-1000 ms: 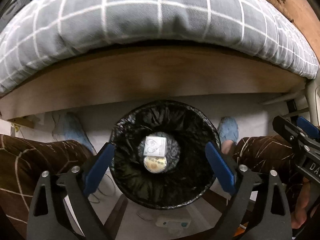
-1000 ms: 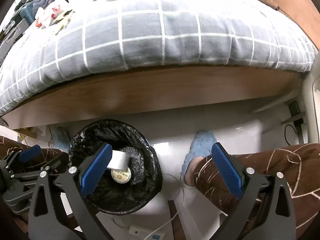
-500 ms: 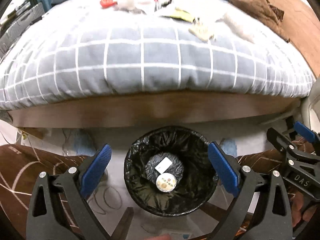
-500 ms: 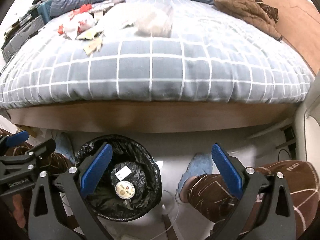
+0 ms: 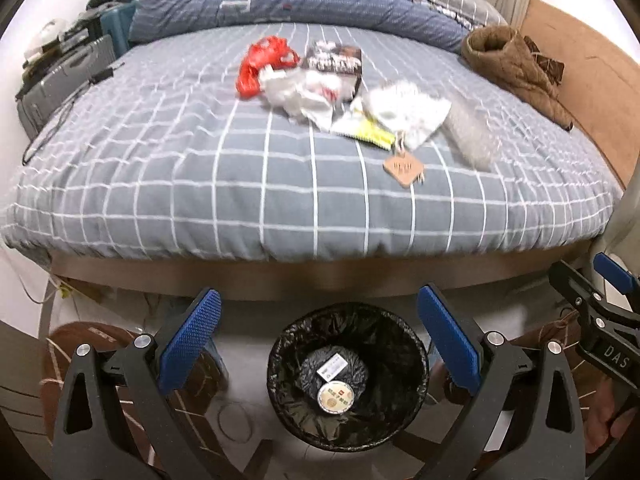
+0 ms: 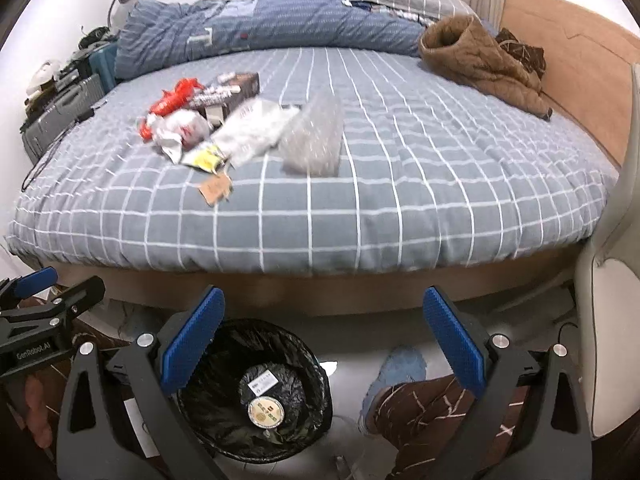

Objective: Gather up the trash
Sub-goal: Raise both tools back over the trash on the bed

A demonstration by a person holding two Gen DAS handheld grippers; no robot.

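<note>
A bin with a black liner (image 5: 347, 376) (image 6: 256, 392) stands on the floor by the bed and holds a round lid and a dark bag with a label. Trash lies on the grey checked bed (image 5: 160, 160): a red bag (image 5: 262, 65), white wrappers (image 5: 304, 94), a dark box (image 5: 334, 60), a yellow packet (image 5: 366, 132), a brown tag (image 5: 403, 168) and bubble wrap (image 5: 472, 136) (image 6: 314, 140). My left gripper (image 5: 318, 344) is open and empty above the bin. My right gripper (image 6: 324, 344) is open and empty, right of the bin.
A brown jacket (image 5: 516, 68) lies at the bed's far right by the wooden headboard (image 5: 592, 92). A blue duvet (image 5: 280, 4) is bunched at the far side. Suitcases (image 5: 60, 76) stand left of the bed. My knees and slippers (image 6: 400, 364) flank the bin.
Both grippers have risen and tilted up from the bin, so the bed top and its trash have come into view. Both stay open and empty.
</note>
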